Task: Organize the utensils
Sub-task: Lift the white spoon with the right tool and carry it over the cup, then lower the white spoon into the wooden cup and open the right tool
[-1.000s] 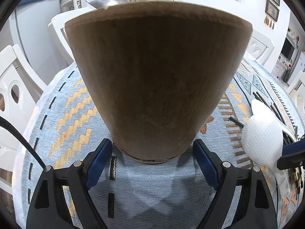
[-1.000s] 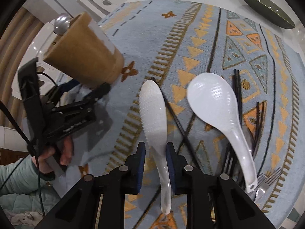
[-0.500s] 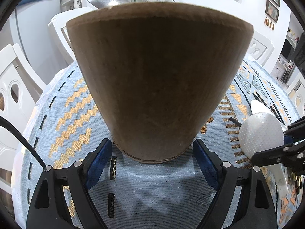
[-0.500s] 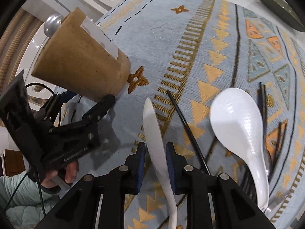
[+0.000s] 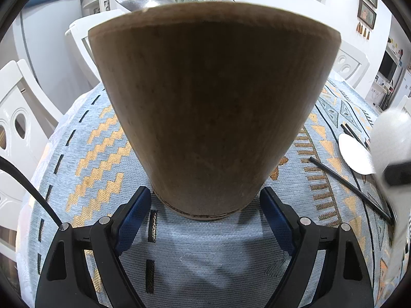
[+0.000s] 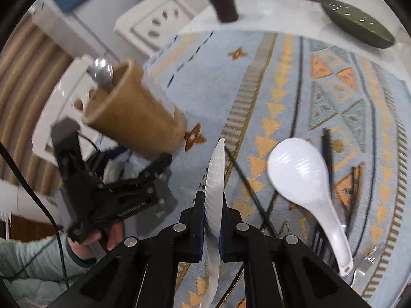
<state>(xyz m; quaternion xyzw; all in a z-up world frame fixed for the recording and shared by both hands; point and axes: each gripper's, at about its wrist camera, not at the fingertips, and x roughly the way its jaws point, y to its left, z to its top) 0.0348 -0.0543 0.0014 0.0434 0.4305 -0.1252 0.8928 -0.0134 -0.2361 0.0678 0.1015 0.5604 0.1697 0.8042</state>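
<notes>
A brown cup [image 5: 213, 102] stands on the patterned tablecloth [image 5: 97, 154] with a metal spoon [image 6: 102, 70] in it. My left gripper [image 5: 205, 200] is shut on the cup's base, one blue pad on each side. In the right wrist view the cup [image 6: 136, 123] and the left gripper [image 6: 143, 177] sit at the left. My right gripper [image 6: 213, 197] holds a white rice spoon [image 6: 215, 179] edge-on above the cloth, its jaws closing tight on the handle. That spoon shows as a white blur [image 5: 390, 138] at the right edge of the left wrist view.
A second white spoon [image 6: 300, 172] lies on the cloth to the right, among black chopsticks [image 6: 327, 154]. One chopstick [image 6: 246, 187] lies just right of the held spoon. A fork [image 6: 370, 256] is at the lower right. A dark dish [image 6: 357, 25] and dark pot [image 6: 224, 7] stand far back.
My right gripper has lifted the white spoon off the cloth, turned it edge-on and closed tighter on it, moving toward the cup. The left gripper and cup have not moved.
</notes>
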